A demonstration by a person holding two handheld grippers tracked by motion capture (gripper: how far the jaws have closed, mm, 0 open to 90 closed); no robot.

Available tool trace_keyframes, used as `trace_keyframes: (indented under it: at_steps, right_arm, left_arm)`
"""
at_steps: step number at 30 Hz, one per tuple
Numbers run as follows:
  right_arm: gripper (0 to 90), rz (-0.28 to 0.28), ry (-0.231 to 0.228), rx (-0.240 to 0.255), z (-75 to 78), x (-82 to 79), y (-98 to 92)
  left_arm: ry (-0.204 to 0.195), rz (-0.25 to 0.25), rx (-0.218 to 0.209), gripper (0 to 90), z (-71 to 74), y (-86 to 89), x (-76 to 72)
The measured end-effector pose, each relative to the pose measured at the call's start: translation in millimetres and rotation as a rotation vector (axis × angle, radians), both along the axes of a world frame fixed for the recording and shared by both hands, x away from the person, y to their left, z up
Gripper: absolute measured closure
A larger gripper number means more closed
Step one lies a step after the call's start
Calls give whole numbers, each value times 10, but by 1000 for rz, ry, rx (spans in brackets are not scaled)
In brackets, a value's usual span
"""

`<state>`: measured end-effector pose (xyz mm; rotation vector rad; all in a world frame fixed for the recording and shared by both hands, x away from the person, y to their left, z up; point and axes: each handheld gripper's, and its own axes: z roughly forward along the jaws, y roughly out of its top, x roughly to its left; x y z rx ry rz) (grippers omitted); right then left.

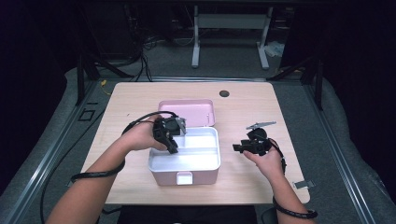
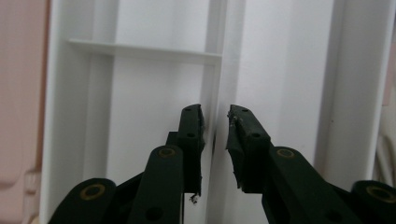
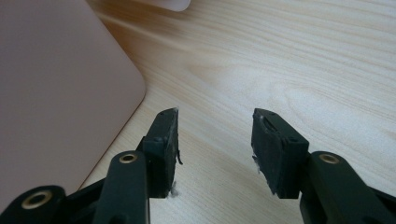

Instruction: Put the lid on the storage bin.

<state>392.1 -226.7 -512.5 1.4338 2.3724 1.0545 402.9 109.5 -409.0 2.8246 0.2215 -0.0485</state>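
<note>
At the middle of the wooden table (image 1: 243,100), your left gripper (image 1: 169,138) hangs over the left side of the open lunch box (image 1: 184,161), a pink shell with a white tray inside, its front edge close to the table's near edge. Its pink lid (image 1: 187,112) lies just behind it, touching or nearly so. In the left gripper view, your jaws straddle the tray's white divider wall (image 2: 218,93) with a narrow gap between them; the pads stand just off the wall and clamp nothing. Your right gripper (image 1: 243,147) sits low over bare wood right of the box, well apart from it, with open table all round. Its jaws stand apart and empty, the box's pink side (image 3: 56,84) just beside the left one. No writing can be read anywhere.
</note>
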Motion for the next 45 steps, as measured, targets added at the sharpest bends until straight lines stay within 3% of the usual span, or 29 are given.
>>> trace_keyframes:
  at_steps: [3,6,9,11,16,20,22,27,30,34,39,45]
  right_arm:
    - [510,2,-3,2,1,3,6]
    - [509,1,-6,2,4,0,14]
    - [508,-4,-17,0,7,-6,15]
    - [506,-8,-16,5,8,-9,12]
    - [505,-9,-12,3,-4,-2,15]
    - [504,-8,-18,1,0,-4,22]
    - [503,-7,-20,4,1,-4,28]
    - [502,2,-13,6,-6,-6,37]
    - [501,6,-17,3,-6,-9,34]
    - [501,5,-18,2,-8,-11,31]
    - [501,11,-22,3,-11,-10,31]
    - [498,15,-18,-8,-17,-16,44]
  left_arm:
    - [12,75,-87,664,74,172,3]
    - [22,156,-109,596,151,334,16]
    - [71,250,-153,547,225,546,15]
    - [61,302,-180,516,263,728,8]
    - [-14,388,-161,500,305,1089,-34]
    - [-35,445,-149,482,305,1276,-82]
    - [-59,471,-125,480,277,1348,-117]
    - [-56,501,-139,476,147,1485,-175]
    - [-38,510,-169,473,46,1563,-201]
    - [-45,556,-197,474,-90,1662,-234]
    - [-56,602,-194,471,-285,1752,-258]
    - [-40,645,-210,472,-524,1839,-253]
